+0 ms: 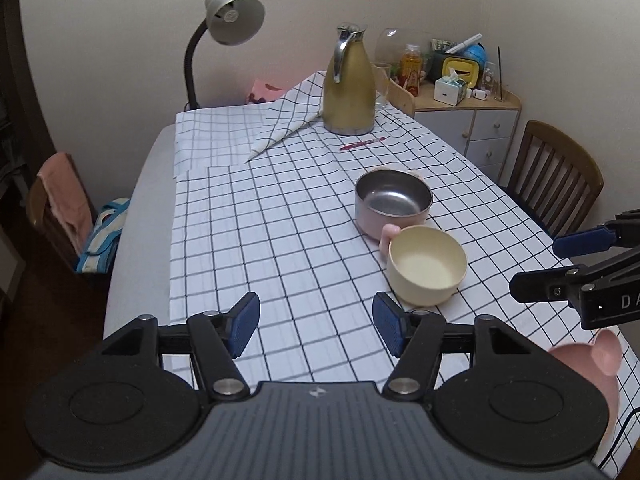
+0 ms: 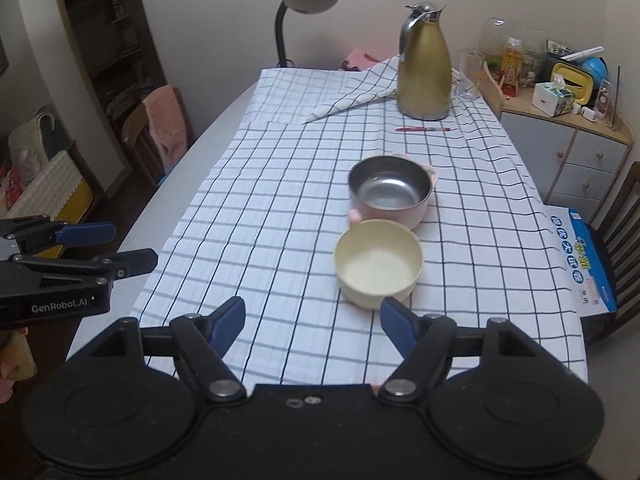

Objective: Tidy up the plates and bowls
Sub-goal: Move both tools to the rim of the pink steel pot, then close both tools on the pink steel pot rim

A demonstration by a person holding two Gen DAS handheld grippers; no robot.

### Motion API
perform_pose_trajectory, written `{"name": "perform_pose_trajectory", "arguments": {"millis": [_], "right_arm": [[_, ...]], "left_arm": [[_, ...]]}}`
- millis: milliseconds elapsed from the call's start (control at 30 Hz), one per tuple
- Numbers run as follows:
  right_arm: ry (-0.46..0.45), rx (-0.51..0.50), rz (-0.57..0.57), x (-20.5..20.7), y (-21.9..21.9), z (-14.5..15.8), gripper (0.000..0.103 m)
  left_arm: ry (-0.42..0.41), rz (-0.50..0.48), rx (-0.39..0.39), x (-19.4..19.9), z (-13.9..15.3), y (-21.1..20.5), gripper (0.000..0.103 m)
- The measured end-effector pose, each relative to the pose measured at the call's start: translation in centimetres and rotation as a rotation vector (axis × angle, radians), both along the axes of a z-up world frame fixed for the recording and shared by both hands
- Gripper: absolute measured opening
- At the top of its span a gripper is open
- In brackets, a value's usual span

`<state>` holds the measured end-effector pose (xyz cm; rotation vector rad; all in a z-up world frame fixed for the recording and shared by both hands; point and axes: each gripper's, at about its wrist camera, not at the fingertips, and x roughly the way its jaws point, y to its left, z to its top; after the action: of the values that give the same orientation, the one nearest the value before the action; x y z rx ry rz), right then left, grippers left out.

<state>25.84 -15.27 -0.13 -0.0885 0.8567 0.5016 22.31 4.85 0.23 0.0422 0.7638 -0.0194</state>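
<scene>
A cream bowl (image 1: 426, 266) (image 2: 378, 262) stands upright on the checked tablecloth (image 1: 280, 232). Just behind it, touching or nearly so, sits a pink bowl with a steel inside (image 1: 394, 204) (image 2: 390, 194); a pale pink edge (image 2: 431, 171) shows behind that. A pink eared dish (image 1: 592, 364) peeks in at the lower right. My left gripper (image 1: 316, 320) (image 2: 128, 246) hovers open above the cloth, left of the cream bowl, holding nothing. My right gripper (image 2: 312, 320) (image 1: 560, 264) is open too, just short of the cream bowl, its pads apart from it.
A gold thermos jug (image 1: 348, 88) and a red pen (image 1: 362, 143) are at the far end, with a folded cloth (image 1: 288, 120) and a desk lamp (image 1: 228, 20). A cluttered cabinet (image 1: 472, 120) and a wooden chair (image 1: 556, 176) stand right; a blue box (image 2: 580, 264) lies off the table edge.
</scene>
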Motion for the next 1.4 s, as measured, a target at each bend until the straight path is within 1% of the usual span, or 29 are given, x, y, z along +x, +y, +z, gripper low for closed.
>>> {"name": "perform_pose_trajectory", "arguments": {"millis": [67, 100, 133, 167, 267, 367, 433, 567, 667, 833, 967, 1000, 1133, 1167, 1333, 1367, 1400], "right_arm": [[-0.009, 0.008, -0.032, 1.2, -0.1, 0.1, 0.083], [-0.012, 0.015, -0.046, 1.8, -0.2, 0.1, 0.084], [-0.012, 0.022, -0.065, 2.6, -0.3, 0.1, 0.089], [-0.011, 0.026, -0.083, 3.2, -0.3, 0.1, 0.092], [-0.010, 0.041, -0.128, 5.5, -0.4, 0.2, 0.095], [-0.015, 0.047, -0.172, 7.9, -0.5, 0.0, 0.095], [-0.009, 0.055, -0.202, 9.5, -0.8, -0.3, 0.095], [0.021, 0.045, -0.265, 12.8, -1.3, -1.7, 0.095], [0.050, 0.016, -0.298, 15.2, -1.6, -3.2, 0.095], [0.092, -0.029, -0.338, 19.0, -1.7, -5.8, 0.091], [0.116, -0.057, -0.374, 21.3, -1.7, -7.4, 0.090], [0.122, -0.063, -0.383, 21.8, -1.7, -7.9, 0.090], [0.152, -0.074, -0.395, 23.3, -1.5, -9.2, 0.085], [0.157, -0.076, -0.390, 23.6, -1.4, -9.5, 0.081], [0.172, -0.069, -0.372, 24.5, -0.9, -10.6, 0.077], [0.177, -0.063, -0.371, 24.6, -0.9, -10.8, 0.073], [0.183, -0.058, -0.372, 24.9, -0.9, -11.0, 0.071]], "left_arm": [[0.001, -0.019, -0.004, 1.6, 0.0, -0.2, 0.062], [0.004, -0.025, -0.007, 2.5, 0.0, -0.3, 0.070], [0.004, -0.030, -0.014, 3.4, 0.0, -0.3, 0.080], [-0.004, -0.033, -0.024, 4.2, 0.0, -0.2, 0.081], [-0.020, -0.054, -0.027, 6.8, 0.1, -0.4, 0.081], [-0.024, -0.072, -0.027, 9.5, -0.1, -0.8, 0.081], [-0.023, -0.082, -0.014, 11.3, -0.4, -1.2, 0.081], [-0.008, -0.099, -0.003, 15.3, -1.4, -2.0, 0.081], [0.005, -0.115, -0.011, 18.2, -2.4, -2.4, 0.081], [0.072, -0.112, -0.008, 22.8, -4.9, -3.2, 0.081], [0.120, -0.087, -0.014, 25.7, -7.3, -3.3, 0.081], [0.129, -0.086, -0.015, 26.2, -7.7, -3.4, 0.081], [0.156, -0.084, -0.023, 27.9, -9.2, -3.7, 0.081], [0.163, -0.081, -0.023, 28.3, -9.5, -3.8, 0.081], [0.211, -0.072, -0.049, 29.7, -11.1, -4.0, 0.080], [0.216, -0.073, -0.050, 30.0, -11.4, -4.0, 0.080], [0.220, -0.070, -0.050, 30.2, -11.6, -4.1, 0.077]]}}
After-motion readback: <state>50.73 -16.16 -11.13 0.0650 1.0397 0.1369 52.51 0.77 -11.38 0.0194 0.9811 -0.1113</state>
